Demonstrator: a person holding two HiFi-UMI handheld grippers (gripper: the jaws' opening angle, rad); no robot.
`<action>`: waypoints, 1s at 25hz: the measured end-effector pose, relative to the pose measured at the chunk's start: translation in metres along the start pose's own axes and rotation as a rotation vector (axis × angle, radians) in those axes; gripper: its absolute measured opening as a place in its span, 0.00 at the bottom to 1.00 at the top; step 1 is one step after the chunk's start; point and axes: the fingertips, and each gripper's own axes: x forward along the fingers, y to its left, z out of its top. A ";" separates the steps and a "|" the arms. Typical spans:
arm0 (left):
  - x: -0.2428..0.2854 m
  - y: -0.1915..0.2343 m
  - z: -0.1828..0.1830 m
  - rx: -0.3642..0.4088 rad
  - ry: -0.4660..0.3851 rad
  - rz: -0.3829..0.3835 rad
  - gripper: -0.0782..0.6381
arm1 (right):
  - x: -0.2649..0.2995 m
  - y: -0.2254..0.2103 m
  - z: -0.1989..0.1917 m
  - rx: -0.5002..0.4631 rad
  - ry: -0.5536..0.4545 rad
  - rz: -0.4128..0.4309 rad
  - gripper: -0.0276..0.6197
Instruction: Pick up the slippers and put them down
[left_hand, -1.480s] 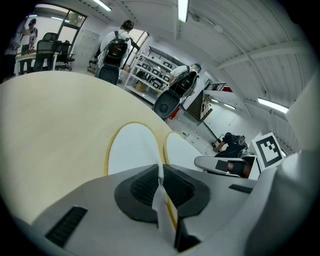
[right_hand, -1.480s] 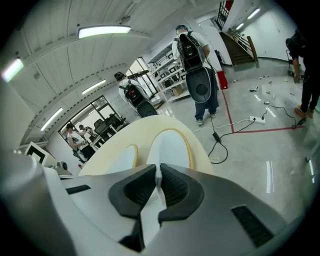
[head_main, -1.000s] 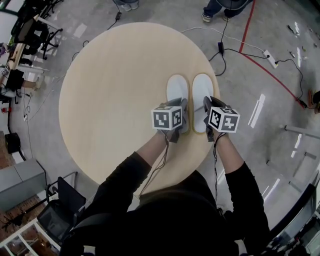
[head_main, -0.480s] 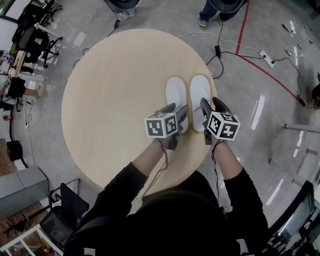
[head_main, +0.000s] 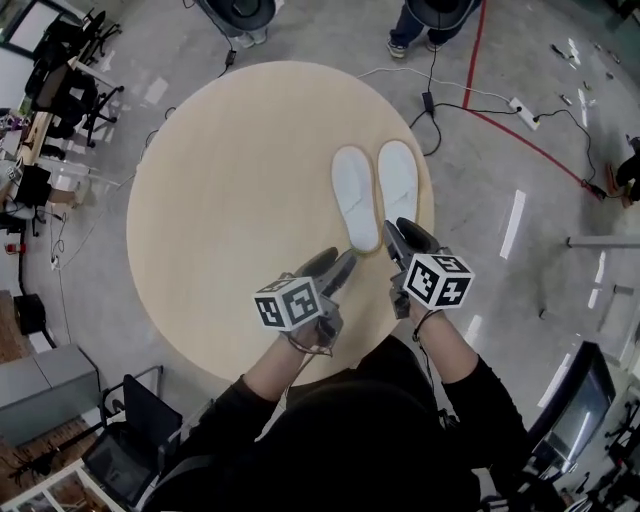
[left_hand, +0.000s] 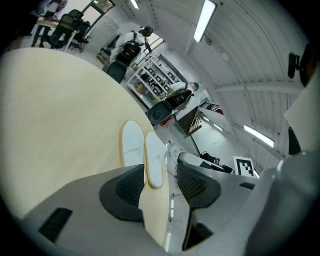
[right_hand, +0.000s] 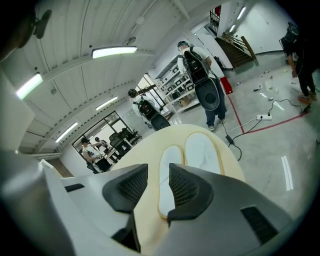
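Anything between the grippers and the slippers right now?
Nothing visible. Only bare table lies between the left gripper, the right gripper and the slippers. Both pairs of jaws stand apart and empty, having just been closing partway.

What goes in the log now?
left claw, right claw: open, empty, just closing | slippers: side by side on table

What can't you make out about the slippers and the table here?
- Undersides of the slippers: every view, they face the table.
- Table's near edge: head view, behind the person's arms.
- Two bystanders: head view, mostly cut off by the top edge.
- Shelf contents: gripper views, too small.
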 end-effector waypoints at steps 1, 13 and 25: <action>-0.018 0.005 -0.006 -0.018 -0.003 -0.005 0.42 | -0.003 0.013 -0.009 -0.002 0.008 0.014 0.25; -0.186 0.037 -0.066 -0.115 -0.149 -0.038 0.14 | -0.065 0.176 -0.113 -0.088 0.165 0.279 0.07; -0.327 0.086 -0.059 -0.165 -0.280 -0.033 0.14 | -0.080 0.315 -0.168 -0.246 0.183 0.283 0.07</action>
